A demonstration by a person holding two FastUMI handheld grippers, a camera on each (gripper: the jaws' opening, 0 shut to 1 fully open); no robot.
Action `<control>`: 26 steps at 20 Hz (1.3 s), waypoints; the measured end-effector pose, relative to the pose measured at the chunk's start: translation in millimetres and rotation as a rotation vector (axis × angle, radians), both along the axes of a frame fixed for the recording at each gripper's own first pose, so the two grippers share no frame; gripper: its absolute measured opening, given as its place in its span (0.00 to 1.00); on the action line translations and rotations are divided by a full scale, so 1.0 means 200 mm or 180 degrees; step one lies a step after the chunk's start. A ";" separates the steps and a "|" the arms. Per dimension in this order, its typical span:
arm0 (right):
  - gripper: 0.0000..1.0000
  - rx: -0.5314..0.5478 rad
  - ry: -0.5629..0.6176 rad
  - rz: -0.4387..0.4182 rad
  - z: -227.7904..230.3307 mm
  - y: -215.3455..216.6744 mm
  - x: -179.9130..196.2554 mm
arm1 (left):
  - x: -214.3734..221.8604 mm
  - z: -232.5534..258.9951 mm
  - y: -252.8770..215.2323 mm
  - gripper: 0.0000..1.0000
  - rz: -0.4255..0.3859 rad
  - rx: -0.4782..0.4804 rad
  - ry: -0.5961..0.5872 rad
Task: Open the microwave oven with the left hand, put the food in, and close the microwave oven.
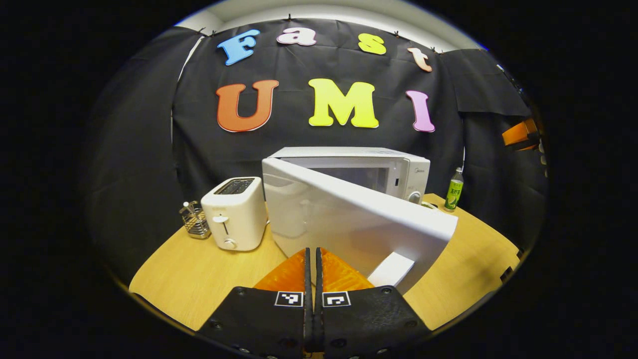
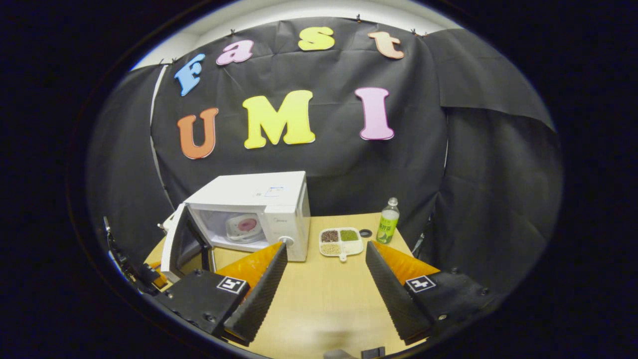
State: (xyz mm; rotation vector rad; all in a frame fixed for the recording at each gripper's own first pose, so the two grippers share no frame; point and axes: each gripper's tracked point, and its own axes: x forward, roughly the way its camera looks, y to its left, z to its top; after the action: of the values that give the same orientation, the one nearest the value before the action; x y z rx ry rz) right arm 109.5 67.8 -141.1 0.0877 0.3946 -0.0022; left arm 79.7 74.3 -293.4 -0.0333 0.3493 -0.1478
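The microwave (image 2: 249,214) door (image 1: 359,219) stands swung wide, and in the right gripper view a plate (image 2: 243,227) sits inside the cavity, so by my reading the food is in and only closing is left. The danger now: that door hangs out over the desk (image 2: 319,294) toward the left claw (image 1: 312,259), and a push too near the hinge or at a glancing angle could skid off the smooth panel, or shove the whole oven back toward the toaster (image 1: 234,213) just beside it. A hard slam might bounce the door open again instead of latching. Left claw first: its fingers are pressed together with nothing between them, tips right up by the lower edge of the door, though whether they touch it I can't tell. Right claw (image 2: 326,271): spread wide apart, empty, hovering above bare desk, the divided tray (image 2: 341,241) of grains and the green bottle (image 2: 388,222) sitting beyond it, well clear of the door's swing.
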 end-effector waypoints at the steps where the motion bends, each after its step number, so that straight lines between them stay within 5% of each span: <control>1: 0.92 0.0007 0.0006 -0.0001 -0.01 -0.01 0.00 | 0.02 0.00 -0.05 0.00 -0.0044 -0.0015 -0.0002; 3: 0.92 -0.0008 0.0020 -0.0020 -0.01 -0.05 0.00 | 0.06 0.01 -0.14 0.00 -0.0126 -0.0035 -0.0013; 4: 1.00 -0.0009 0.0016 -0.0035 -0.01 -0.06 0.01 | 0.08 0.01 -0.17 0.00 -0.0168 -0.0048 -0.0017; 5: 0.92 -0.0002 0.0020 -0.0051 -0.01 -0.08 0.01 | 0.11 0.01 -0.20 0.00 -0.0199 -0.0060 -0.0016; 10: 0.92 -0.0027 0.0043 -0.0125 -0.01 -0.17 0.04 | 0.22 0.00 -0.36 0.00 -0.0371 -0.0082 -0.0008; 11: 1.00 -0.0032 0.0045 -0.0141 -0.01 -0.19 0.05 | 0.24 0.00 -0.39 0.00 -0.0395 -0.0081 -0.0010; 15: 1.00 -0.0029 0.0046 -0.0165 0.00 -0.23 0.09 | 0.32 -0.01 -0.50 0.00 -0.0475 -0.0121 0.0007; 16: 0.92 -0.0034 0.0049 -0.0168 -0.01 -0.24 0.11 | 0.34 -0.02 -0.52 0.00 -0.0492 -0.0118 0.0007; 17: 1.00 -0.0039 0.0051 -0.0170 -0.01 -0.25 0.12 | 0.36 -0.02 -0.55 0.00 -0.0511 -0.0114 0.0007; 18: 0.92 -0.0031 0.0055 -0.0172 0.00 -0.26 0.13 | 0.38 -0.02 -0.57 0.00 -0.0534 -0.0118 0.0009; 23: 0.92 -0.0058 0.0037 -0.0183 0.01 -0.31 0.17 | 0.48 -0.03 -0.70 0.00 -0.0593 -0.0157 0.0018; 25: 1.00 -0.0080 0.0036 -0.0193 0.01 -0.33 0.18 | 0.54 -0.03 -0.75 0.00 -0.0616 -0.0168 -0.0001; 26: 0.92 -0.0084 0.0036 -0.0203 0.01 -0.35 0.18 | 0.56 -0.03 -0.77 0.00 -0.0617 -0.0157 -0.0012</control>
State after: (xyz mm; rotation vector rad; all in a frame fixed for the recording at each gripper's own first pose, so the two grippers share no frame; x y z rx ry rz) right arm 145.9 -2.3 -139.1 0.0743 0.4027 -0.0707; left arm 191.7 -79.8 -298.4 -0.0480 0.3450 -0.3484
